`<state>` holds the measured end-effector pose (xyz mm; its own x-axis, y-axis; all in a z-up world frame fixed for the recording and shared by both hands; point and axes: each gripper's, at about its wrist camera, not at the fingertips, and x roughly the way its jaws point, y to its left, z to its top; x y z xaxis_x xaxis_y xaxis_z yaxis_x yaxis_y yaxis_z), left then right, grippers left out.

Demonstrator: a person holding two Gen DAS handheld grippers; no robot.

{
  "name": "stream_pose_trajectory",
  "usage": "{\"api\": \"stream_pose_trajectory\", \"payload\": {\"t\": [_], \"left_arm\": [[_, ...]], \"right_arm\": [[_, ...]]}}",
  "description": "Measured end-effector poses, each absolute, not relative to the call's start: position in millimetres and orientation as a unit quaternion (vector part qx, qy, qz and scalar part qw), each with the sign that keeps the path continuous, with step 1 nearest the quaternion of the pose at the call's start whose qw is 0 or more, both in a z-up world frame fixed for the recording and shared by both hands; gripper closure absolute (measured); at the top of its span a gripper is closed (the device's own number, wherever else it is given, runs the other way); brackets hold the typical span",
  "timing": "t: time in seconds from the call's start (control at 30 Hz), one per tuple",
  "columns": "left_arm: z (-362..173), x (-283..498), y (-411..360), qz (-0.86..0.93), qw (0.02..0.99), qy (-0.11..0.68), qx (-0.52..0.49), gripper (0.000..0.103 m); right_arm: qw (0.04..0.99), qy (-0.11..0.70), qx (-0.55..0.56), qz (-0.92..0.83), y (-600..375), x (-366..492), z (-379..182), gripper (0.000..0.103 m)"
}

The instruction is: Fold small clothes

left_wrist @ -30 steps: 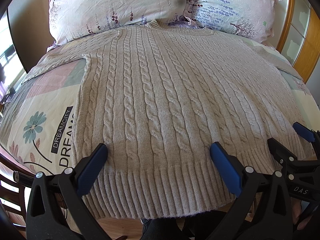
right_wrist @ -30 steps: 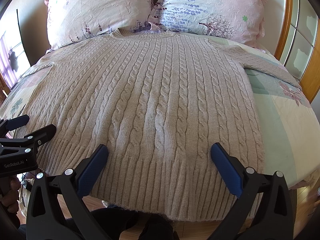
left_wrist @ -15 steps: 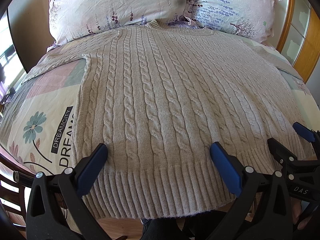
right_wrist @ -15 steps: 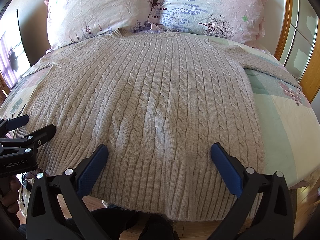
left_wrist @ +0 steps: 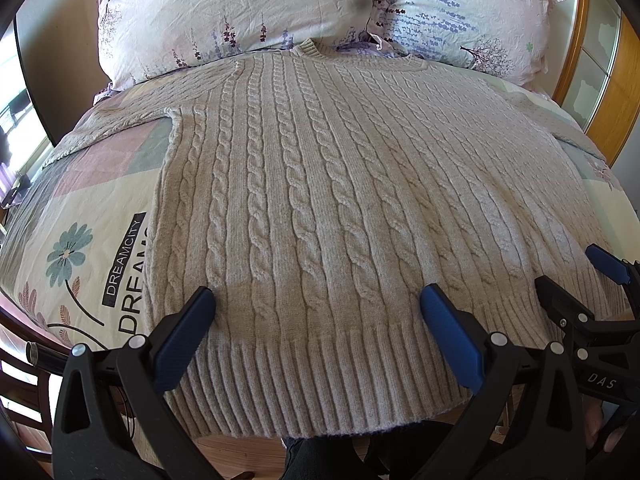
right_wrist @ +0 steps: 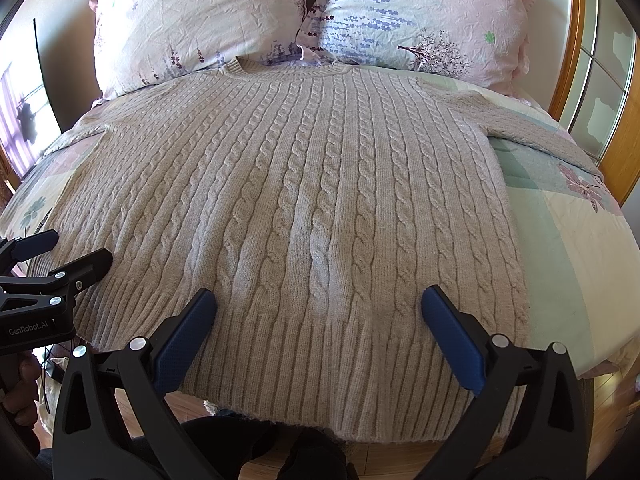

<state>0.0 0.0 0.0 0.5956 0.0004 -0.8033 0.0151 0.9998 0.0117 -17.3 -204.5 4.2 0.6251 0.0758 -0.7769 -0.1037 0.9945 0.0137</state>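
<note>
A beige cable-knit sweater (left_wrist: 320,200) lies flat and face up on the bed, collar toward the pillows, sleeves spread to both sides; it also shows in the right wrist view (right_wrist: 312,200). My left gripper (left_wrist: 316,300) is open and empty, hovering over the left part of the ribbed hem. My right gripper (right_wrist: 320,300) is open and empty over the right part of the hem. Each gripper shows in the other's view: the right gripper (left_wrist: 576,276) at the right edge, the left gripper (right_wrist: 60,248) at the left edge.
Two floral pillows (left_wrist: 240,12) (right_wrist: 420,12) lean at the head of the bed. The patterned bedsheet (left_wrist: 88,240) shows beside the sweater. A wooden-framed cabinet (right_wrist: 600,80) stands at the right. The bed's near edge and wooden floor (right_wrist: 400,460) lie just below the hem.
</note>
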Motion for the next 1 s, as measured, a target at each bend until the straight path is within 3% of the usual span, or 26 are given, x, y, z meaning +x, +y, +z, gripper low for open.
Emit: {"api": "stream_pose_trajectory", "payload": {"t": [0.73, 1.0], "left_arm": [[0.9, 8.7, -3.0, -0.018, 0.888, 0.460, 0.019, 0.002], [18.5, 23.5, 1.0, -0.003, 0.891, 0.452, 0.038, 0.002]], "right_arm": [[0.895, 0.438, -0.026, 0.083, -207.7, -11.5, 4.3, 0.001], [0.908, 0.400, 0.121, 0.007, -334.1, 63.6, 46.8, 0.001]]}}
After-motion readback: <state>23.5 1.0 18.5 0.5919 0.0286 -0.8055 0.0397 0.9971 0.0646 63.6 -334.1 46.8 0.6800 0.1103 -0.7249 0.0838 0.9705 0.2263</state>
